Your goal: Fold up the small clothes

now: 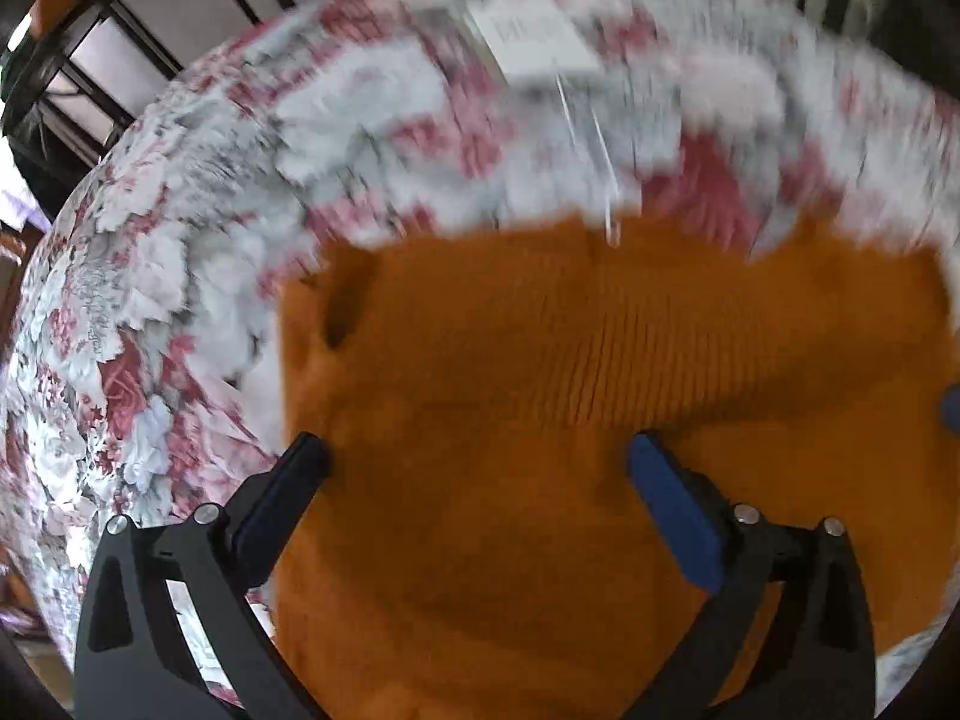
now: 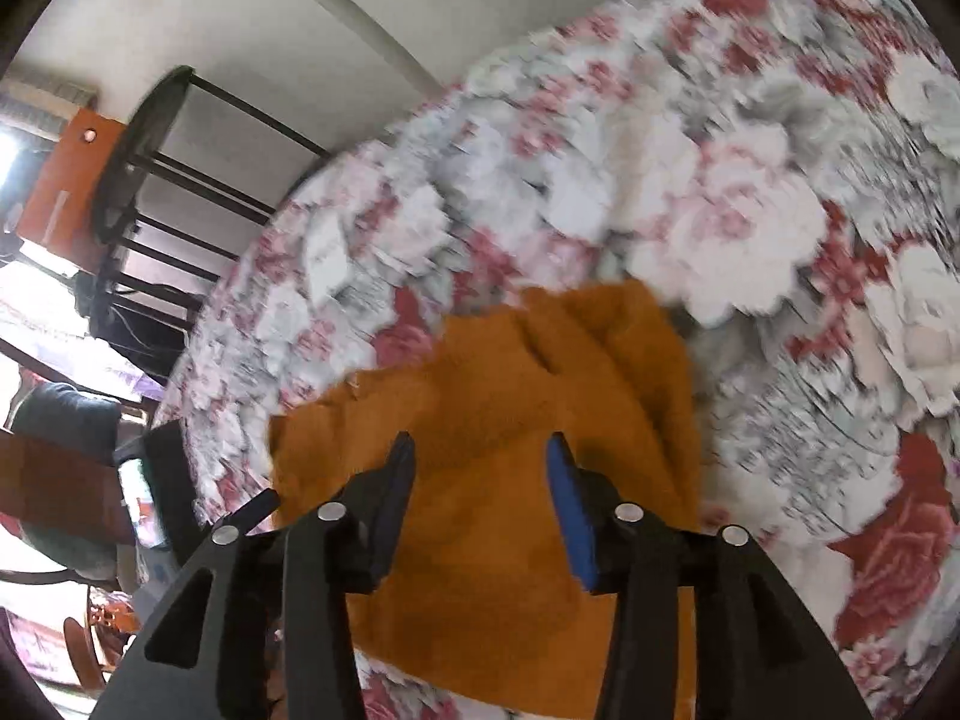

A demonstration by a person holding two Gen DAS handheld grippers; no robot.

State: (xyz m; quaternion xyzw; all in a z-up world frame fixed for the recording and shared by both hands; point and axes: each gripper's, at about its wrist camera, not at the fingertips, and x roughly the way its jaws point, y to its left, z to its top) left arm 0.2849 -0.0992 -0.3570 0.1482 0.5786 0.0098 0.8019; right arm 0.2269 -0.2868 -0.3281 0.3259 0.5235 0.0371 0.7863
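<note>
While both views are smeared by motion blur, the left gripper (image 1: 477, 459) plainly stands wide open, its two fingers spread over the orange knit garment (image 1: 600, 408) and nothing caught between them. The cloth lies directly under and ahead of this claw, filling the view from the fingertips out to a far edge that runs crosswise, so its long axis seems to lie across the gripper's line of sight rather than along it.

The right gripper (image 2: 480, 450) is also open, though less widely, and empty; it hangs over a bunched, rumpled end of the same garment (image 2: 510, 396), where the fabric narrows and folds over itself. Whether either claw touches the knit I cannot tell.

Beyond the garment spreads the floral bedspread (image 1: 180, 312), with a white paper tag (image 1: 534, 36) on it well past the cloth's far edge.

Both claws sit equally near the garment; a fold likely turns on each pinching its own end.
</note>
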